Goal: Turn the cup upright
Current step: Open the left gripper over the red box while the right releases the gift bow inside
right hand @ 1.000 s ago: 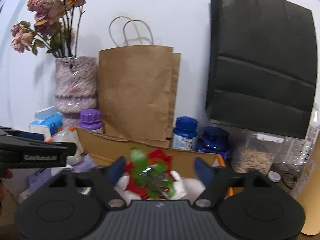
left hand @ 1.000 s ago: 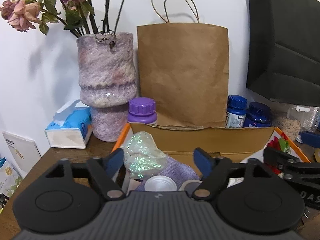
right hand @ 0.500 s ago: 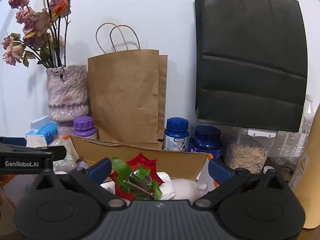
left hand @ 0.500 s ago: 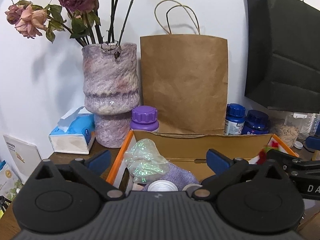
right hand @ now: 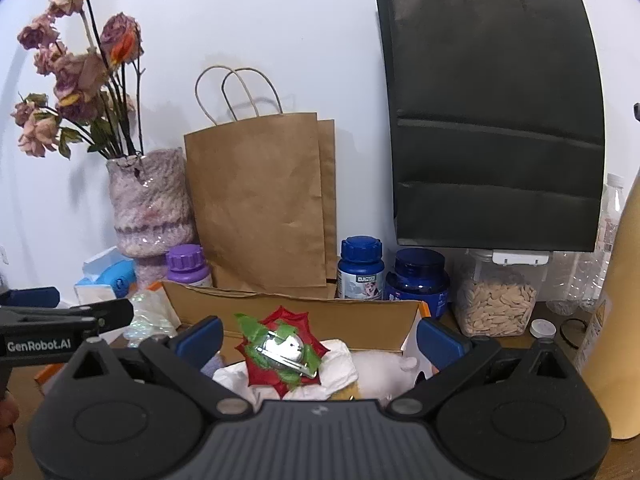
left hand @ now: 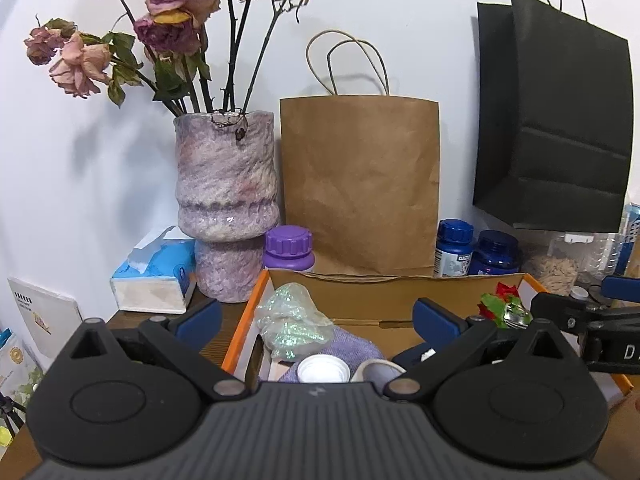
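Cardboard box [left hand: 400,286] holds cup [left hand: 322,368], low between jaws of left hand-held gripper [left hand: 316,316], just opened.

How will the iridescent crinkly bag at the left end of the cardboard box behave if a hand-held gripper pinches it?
The iridescent bag looks like thin crumpled film, so it will probably collapse rather than resist. It looks light for its bulk. Its glossy surface may slip, and since it lies slumped on the purple cloth, it shouldn't roll.

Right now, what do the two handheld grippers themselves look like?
Both match: the left gripper and right gripper have ribbed dark-grey bodies, black linkage arms with round discs and silver pivot pins, and blue finger pads. White "GenRobot.AI" lettering marks the left one's side, seen from the right wrist.
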The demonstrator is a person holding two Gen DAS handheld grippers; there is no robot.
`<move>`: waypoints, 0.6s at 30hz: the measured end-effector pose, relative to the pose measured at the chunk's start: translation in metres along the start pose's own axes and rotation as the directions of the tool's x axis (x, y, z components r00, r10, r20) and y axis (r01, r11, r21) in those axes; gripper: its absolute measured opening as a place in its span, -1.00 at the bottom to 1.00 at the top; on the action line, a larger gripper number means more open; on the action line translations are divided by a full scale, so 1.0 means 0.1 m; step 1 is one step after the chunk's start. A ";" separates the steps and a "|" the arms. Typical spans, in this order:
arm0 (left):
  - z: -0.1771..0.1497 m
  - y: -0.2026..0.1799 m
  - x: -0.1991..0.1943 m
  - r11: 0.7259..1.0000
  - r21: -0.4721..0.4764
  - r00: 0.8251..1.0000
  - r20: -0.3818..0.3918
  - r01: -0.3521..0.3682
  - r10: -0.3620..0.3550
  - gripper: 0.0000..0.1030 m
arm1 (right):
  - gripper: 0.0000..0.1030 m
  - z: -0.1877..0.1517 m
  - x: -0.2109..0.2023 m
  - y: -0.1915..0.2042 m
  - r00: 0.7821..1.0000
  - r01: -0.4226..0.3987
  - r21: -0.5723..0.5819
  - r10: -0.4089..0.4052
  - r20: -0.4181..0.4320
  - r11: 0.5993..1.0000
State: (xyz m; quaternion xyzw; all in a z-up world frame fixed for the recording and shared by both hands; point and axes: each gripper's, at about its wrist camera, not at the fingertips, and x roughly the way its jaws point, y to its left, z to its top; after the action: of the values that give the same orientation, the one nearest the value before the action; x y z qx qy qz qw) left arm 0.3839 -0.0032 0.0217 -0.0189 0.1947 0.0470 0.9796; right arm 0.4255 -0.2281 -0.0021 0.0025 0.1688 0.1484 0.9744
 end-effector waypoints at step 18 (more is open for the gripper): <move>-0.27 0.19 -0.80 0.999 -0.029 0.998 -0.055 0.027 -0.029 1.00 | 1.00 -0.21 -0.83 0.09 1.000 -0.027 -0.015 0.027 -0.006 1.000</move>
State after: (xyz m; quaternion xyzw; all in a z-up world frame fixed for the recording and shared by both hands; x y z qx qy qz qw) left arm 0.2984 0.0071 0.0270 -0.0366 0.2206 0.0354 0.9740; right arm 0.3415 -0.2442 0.0054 -0.0028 0.1703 0.1629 0.9718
